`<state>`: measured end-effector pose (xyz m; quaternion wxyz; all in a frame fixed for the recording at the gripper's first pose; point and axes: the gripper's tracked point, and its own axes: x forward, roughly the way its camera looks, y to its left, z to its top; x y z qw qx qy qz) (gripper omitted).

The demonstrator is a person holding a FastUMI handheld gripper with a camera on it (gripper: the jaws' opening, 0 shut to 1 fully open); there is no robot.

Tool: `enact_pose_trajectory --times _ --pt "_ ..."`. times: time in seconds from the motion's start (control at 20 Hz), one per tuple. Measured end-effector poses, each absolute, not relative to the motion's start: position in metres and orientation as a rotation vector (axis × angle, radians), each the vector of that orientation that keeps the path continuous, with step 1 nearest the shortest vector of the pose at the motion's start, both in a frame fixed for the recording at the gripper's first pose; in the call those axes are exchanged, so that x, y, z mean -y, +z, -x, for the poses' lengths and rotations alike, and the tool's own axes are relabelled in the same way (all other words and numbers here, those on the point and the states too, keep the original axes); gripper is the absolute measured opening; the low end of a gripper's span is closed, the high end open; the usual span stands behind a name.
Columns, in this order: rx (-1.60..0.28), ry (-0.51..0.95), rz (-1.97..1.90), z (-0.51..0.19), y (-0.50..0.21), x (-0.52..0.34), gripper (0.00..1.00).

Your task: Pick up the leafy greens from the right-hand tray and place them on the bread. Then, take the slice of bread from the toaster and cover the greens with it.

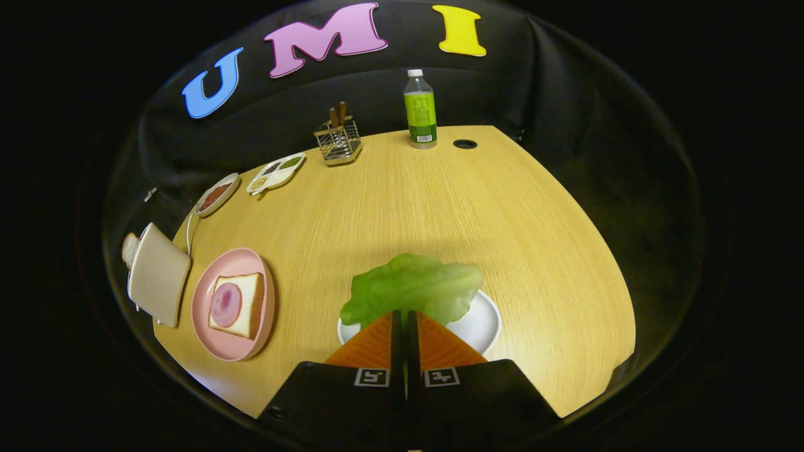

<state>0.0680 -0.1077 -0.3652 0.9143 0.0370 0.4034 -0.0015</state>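
Where the two orange fingers [370, 345] met at the lower middle of the frame, the jaws were seen drawn together to a narrow slit, and the near edge of the greens [411, 289] was pinched between their tips. The gripper [404, 314] was thus closed on the leaf, which was spread just ahead of the fingers and hung over the white tray [483, 326]; whether the leaf was lifted clear of the tray could not be told. At the lower left, well apart from the gripper, a pink plate [204, 295] was seen, and on it a bread slice [248, 307] topped with a round of ham [226, 304]. Just left of the plate the toaster [158, 276] was set, with a second slice [130, 249] standing out of its far side. Toward the upper left of the wooden surface [440, 207], two dishes [217, 194] [276, 171] of condiments and a wire rack [338, 141] were placed. At the upper middle, a green bottle [420, 110] was stood upright near a round hole [465, 144].
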Motion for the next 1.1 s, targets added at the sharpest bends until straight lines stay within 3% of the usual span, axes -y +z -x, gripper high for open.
enact_pose_trajectory --times 0.6,1.1 --pt "-0.751 0.092 -0.043 -0.057 -0.286 0.032 0.05" --pt "-0.757 0.234 0.011 -0.05 -0.287 -0.085 0.05"
